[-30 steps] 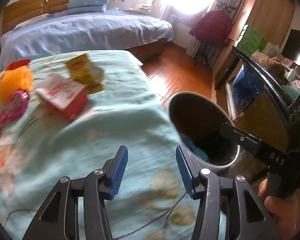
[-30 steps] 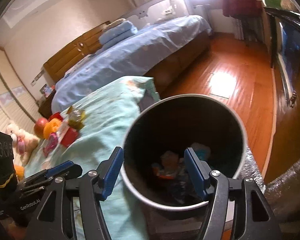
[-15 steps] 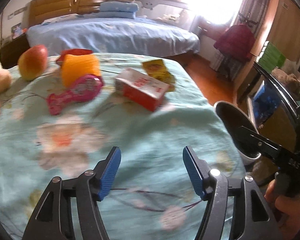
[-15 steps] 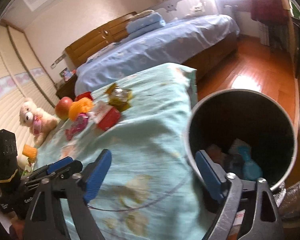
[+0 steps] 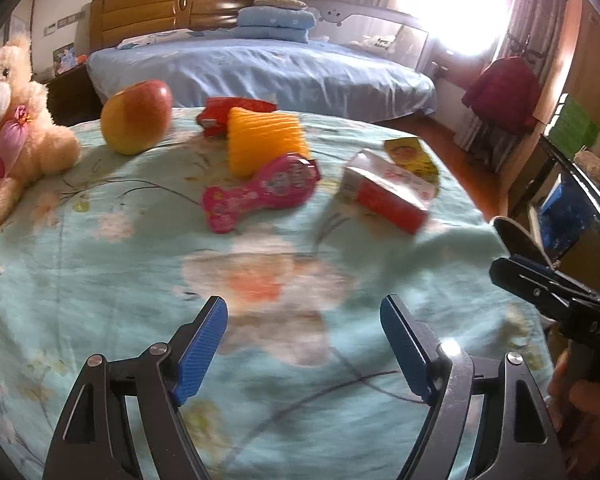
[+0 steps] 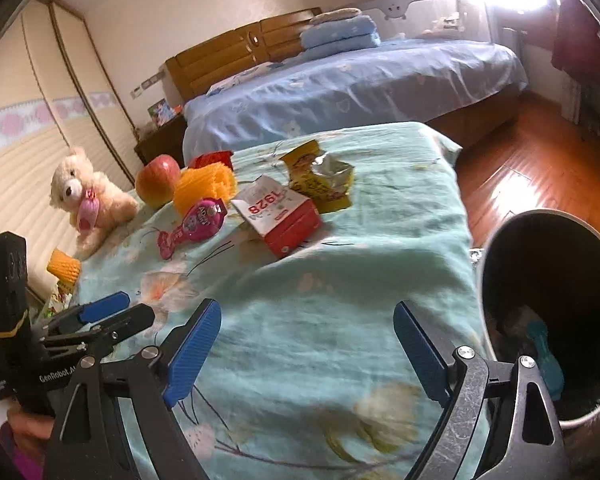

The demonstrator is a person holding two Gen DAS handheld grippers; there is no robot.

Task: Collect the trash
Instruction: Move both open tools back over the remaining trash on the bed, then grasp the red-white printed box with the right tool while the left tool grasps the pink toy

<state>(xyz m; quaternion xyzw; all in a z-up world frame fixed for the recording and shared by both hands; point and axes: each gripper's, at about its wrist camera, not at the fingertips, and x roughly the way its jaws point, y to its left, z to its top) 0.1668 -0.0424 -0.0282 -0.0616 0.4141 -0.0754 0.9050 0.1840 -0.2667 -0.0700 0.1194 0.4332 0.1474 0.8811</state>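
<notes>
On the pale green flowered bedspread (image 5: 100,288) lie a red-and-white carton (image 5: 388,196) (image 6: 278,216), a torn yellow wrapper (image 5: 410,156) (image 6: 320,176), an orange foam net (image 5: 264,140) and a red wrapper (image 5: 228,112). My left gripper (image 5: 304,344) hovers over the cloth well short of them, its jaws opening with nothing between them. My right gripper (image 6: 308,344) is open and empty over the cloth's near part. The dark trash bin (image 6: 552,320) stands at the right with litter inside.
A pink toy (image 5: 260,192), an apple (image 5: 138,116) and a teddy bear (image 5: 8,120) also sit on the cloth. A second orange net (image 6: 64,268) lies at the left edge. A blue bed (image 6: 360,80) and wooden floor (image 6: 532,160) are behind.
Both views have swung left, from over the bin to over the bedspread. The bin has slid to the right edge. Both pairs of jaws stand wider than before.
</notes>
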